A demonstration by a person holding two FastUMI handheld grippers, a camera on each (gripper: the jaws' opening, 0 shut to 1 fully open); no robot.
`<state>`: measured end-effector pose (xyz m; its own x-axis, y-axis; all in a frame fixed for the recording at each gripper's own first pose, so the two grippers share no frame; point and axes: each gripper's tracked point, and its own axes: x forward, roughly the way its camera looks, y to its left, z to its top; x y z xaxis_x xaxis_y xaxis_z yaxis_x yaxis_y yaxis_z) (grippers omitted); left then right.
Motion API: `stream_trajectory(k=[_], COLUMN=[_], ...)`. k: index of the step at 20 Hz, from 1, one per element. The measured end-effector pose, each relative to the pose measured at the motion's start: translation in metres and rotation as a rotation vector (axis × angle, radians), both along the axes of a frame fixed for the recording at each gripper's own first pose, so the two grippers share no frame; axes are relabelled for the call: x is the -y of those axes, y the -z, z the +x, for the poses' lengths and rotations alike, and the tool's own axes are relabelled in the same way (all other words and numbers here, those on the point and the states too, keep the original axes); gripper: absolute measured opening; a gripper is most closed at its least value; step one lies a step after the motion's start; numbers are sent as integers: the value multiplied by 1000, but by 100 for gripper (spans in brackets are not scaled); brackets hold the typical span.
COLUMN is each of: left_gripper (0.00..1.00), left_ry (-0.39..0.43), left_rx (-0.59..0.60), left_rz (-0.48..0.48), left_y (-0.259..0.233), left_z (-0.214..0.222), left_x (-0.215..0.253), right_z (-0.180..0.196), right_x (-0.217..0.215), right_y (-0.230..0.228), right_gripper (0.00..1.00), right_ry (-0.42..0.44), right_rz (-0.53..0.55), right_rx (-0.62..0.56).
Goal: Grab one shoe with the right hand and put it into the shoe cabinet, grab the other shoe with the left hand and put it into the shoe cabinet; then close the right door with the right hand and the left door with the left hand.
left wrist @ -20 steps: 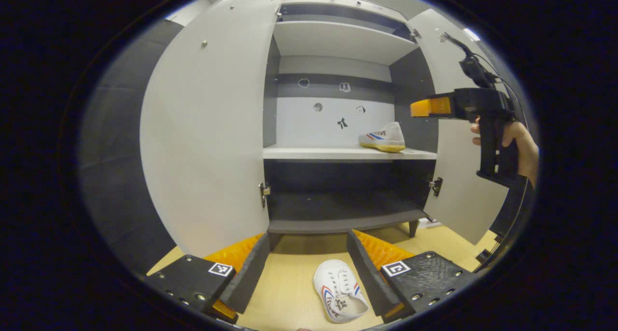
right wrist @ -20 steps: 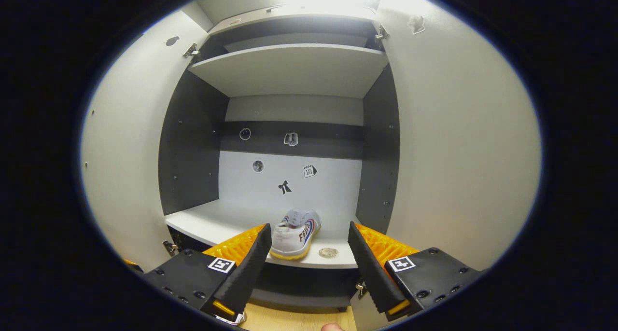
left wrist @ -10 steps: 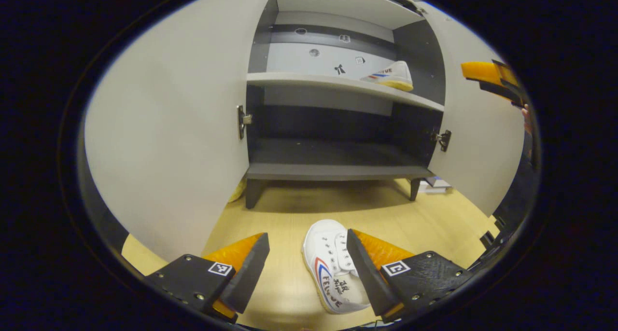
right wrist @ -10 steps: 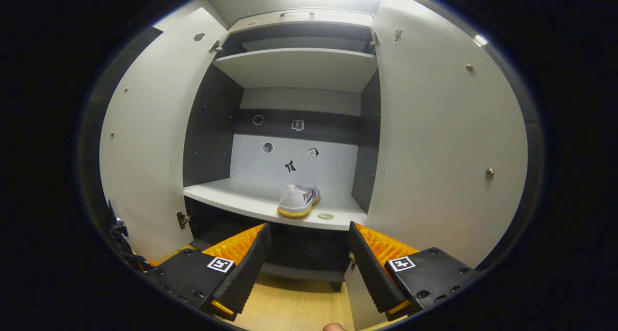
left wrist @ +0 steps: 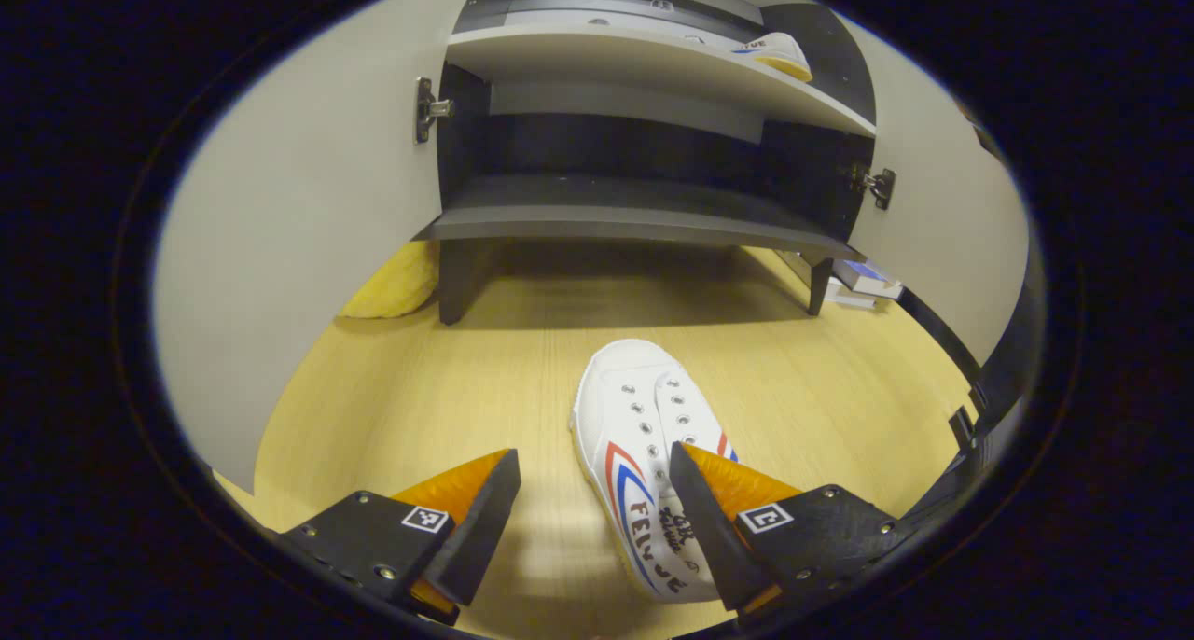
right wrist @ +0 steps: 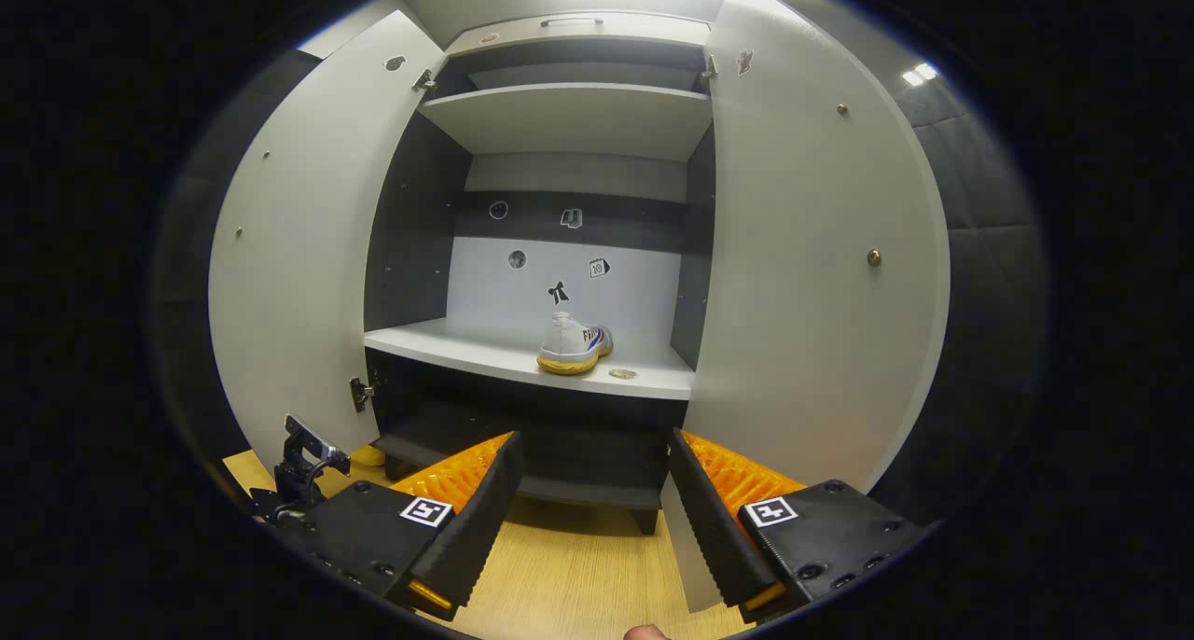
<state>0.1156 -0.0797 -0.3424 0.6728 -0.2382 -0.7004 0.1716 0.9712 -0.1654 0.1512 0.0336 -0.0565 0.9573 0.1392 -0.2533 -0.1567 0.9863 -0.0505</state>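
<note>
White shoe (left wrist: 644, 463) lies on floor (left wrist: 448, 397); left gripper (left wrist: 594, 519), wide, should shift right to straddle it; right gripper (right wrist: 592, 519) wide, empty.

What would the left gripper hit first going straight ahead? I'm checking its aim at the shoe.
Probably the wooden floor: the white sneaker lies off-centre, against one finger of the open left gripper. Depth is unclear.
</note>
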Motion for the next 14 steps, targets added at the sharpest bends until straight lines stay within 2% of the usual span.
stream_trajectory(k=[7, 9, 12, 14], left_gripper=[96, 86, 48, 40], left_ry=[-2, 22, 37, 46], left_rx=[-72, -71, -67, -82], left_rz=[-30, -72, -48, -39], left_y=[19, 20, 18, 18], left_z=[-3, -6, -5, -5], left_x=[4, 13, 19, 19], right_z=[-8, -10, -16, -17], right_x=[0, 1, 2, 0], right_y=[9, 12, 15, 15], right_gripper=[98, 98, 97, 98], right_ry=[-9, -13, -23, -35], right_rz=[-27, -45, -56, -44], right_rx=[-21, -27, -38, -42])
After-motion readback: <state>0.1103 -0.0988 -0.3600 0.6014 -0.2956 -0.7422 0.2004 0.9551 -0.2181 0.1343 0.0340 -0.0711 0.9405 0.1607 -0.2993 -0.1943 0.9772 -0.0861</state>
